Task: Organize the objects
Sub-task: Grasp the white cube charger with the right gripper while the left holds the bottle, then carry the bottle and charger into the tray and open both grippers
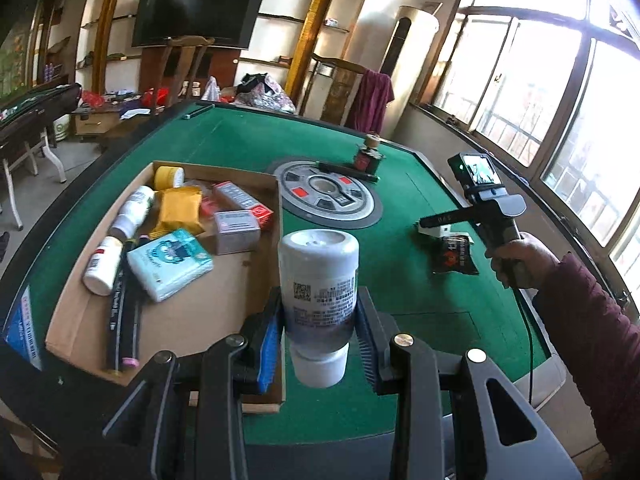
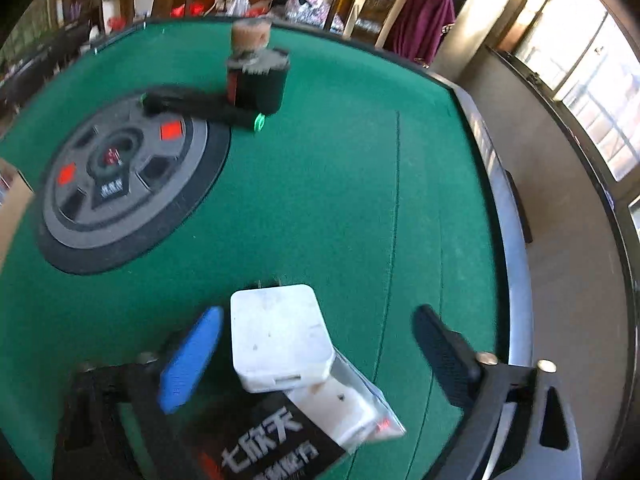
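- Left tool [image 1: 320, 332] pinched a white bottle [image 1: 319, 280] above the cardboard tray's [image 1: 256, 400] 3 o'clock edge.
- Right tool [image 2: 316, 356] stood spread around a white charger [image 2: 278, 336]; open green bench [image 2: 340, 200] lay toward 12 o'clock.

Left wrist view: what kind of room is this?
Probably a home living room or games room. The work surface is a green felt mahjong table with a round control panel at its centre; behind it hang a wall TV and shelves, with big windows on the right.

Black claws [image 1: 320, 312], blue pad [image 1: 269, 344]; maroon sleeve [image 1: 592, 320].
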`<state>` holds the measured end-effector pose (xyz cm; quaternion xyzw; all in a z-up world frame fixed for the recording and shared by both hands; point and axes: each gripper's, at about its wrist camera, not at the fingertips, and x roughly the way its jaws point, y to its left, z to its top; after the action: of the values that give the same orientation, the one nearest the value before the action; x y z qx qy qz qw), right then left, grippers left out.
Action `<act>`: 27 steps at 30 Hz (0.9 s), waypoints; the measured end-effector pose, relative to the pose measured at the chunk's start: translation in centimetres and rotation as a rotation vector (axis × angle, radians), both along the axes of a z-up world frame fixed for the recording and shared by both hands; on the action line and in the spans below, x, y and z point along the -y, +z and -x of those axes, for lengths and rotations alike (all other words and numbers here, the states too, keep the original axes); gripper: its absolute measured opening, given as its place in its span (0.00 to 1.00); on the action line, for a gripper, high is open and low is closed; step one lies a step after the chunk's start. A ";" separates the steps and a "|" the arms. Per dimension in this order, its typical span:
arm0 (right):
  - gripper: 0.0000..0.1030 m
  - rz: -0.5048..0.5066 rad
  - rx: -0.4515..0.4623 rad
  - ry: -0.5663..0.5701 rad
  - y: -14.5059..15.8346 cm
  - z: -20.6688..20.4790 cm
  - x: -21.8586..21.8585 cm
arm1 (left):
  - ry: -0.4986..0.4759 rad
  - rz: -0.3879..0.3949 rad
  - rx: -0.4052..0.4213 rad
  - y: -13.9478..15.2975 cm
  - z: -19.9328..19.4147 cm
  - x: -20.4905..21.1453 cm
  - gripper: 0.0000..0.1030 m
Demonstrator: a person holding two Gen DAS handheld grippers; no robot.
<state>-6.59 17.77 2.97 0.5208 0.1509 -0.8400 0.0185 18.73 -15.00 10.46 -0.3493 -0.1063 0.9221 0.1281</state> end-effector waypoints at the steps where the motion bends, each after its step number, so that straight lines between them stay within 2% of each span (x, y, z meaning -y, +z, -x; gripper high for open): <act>1: 0.60 0.021 0.022 0.005 -0.2 0.1 -0.1 | 0.005 -0.001 0.002 -0.1 0.0 0.2 0.32; 2: 0.50 0.047 0.043 0.008 -0.5 0.1 -0.1 | 0.011 -0.004 0.005 -0.2 0.1 0.4 0.32; 5: 0.47 0.055 0.036 0.002 -0.6 -0.3 -0.2 | 0.025 -0.008 0.015 -0.5 0.4 0.9 0.32; 11: 0.47 0.159 -0.042 -0.026 1.7 -2.0 -1.3 | 0.043 -0.004 0.028 -1.0 0.9 1.7 0.32; 15: 0.47 0.241 -0.090 0.000 4.0 -3.8 -0.5 | 0.090 0.005 0.035 -1.4 1.0 3.4 0.32; 20: 0.47 0.336 -0.125 0.058 6.1 -5.6 2.9 | 0.149 -0.004 0.068 -2.2 0.9 5.8 0.32; 27: 0.48 0.470 -0.121 0.201 7.2 -8.8 9.7 | 0.138 0.010 0.097 -3.2 1.4 5.9 0.32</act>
<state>2.22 8.08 10.19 0.4333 0.0035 -0.8756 0.2135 17.36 -20.87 7.24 -0.3858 -0.1318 0.9113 0.0572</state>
